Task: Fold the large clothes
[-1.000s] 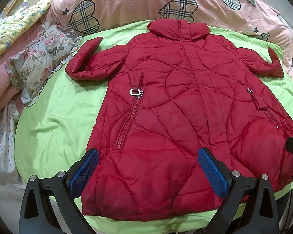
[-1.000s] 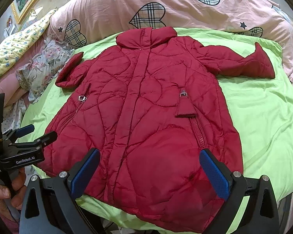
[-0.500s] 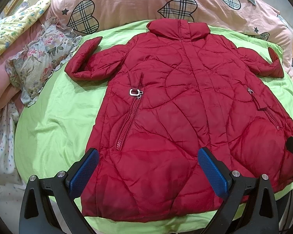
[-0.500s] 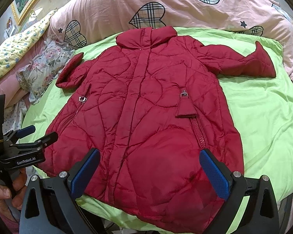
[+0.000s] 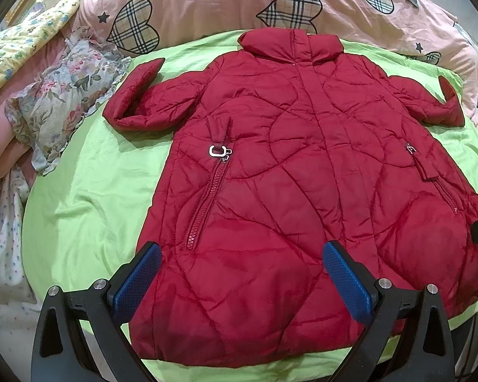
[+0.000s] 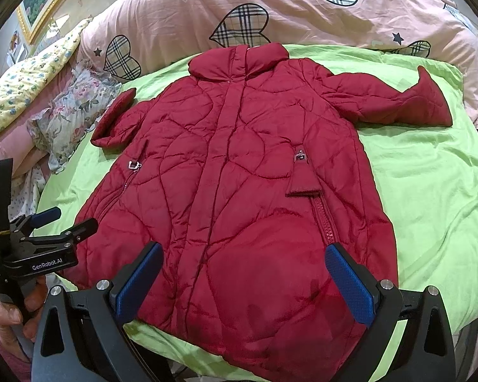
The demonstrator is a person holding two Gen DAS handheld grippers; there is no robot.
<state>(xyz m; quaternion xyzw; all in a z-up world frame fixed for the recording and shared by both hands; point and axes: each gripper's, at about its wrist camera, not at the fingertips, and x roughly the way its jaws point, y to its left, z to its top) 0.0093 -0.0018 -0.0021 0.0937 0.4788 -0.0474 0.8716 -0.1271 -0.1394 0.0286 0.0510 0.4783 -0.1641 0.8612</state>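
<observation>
1. A red quilted coat is seen spread face up on a green sheet over the bed, collar toward the pink heart-print duvet and hem at the near edge. Both sleeves are laid outward, the cuffs turned up.

2. The left claw is held above the hem with its blue pads spread wide; nothing is pinched. The right claw is likewise spread and empty over the hem's other half.

3. No fold is judged to have been made yet; the coat lies fully open, so the task is taken to be at its start.

4. A thick, slippery padded shell is suggested by the sheen and puffed quilting. A shallow pinch could be lost mid-lift, and the folded part could spring back open.

5. If only the top layer is caught at the hem, the front could be peeled from the back and the fold would be skewed.

6. The hem lies at the bed's edge, so the coat could be dragged off the bed by a pull toward the person.

7. The green sheet could be caught with the coat and lifted along with it.

8. The metal zipper pull and pocket flap could be snagged by a passing claw.

9. The floral cloth lies just beside the left sleeve and could be swept up when that sleeve is folded in.
</observation>
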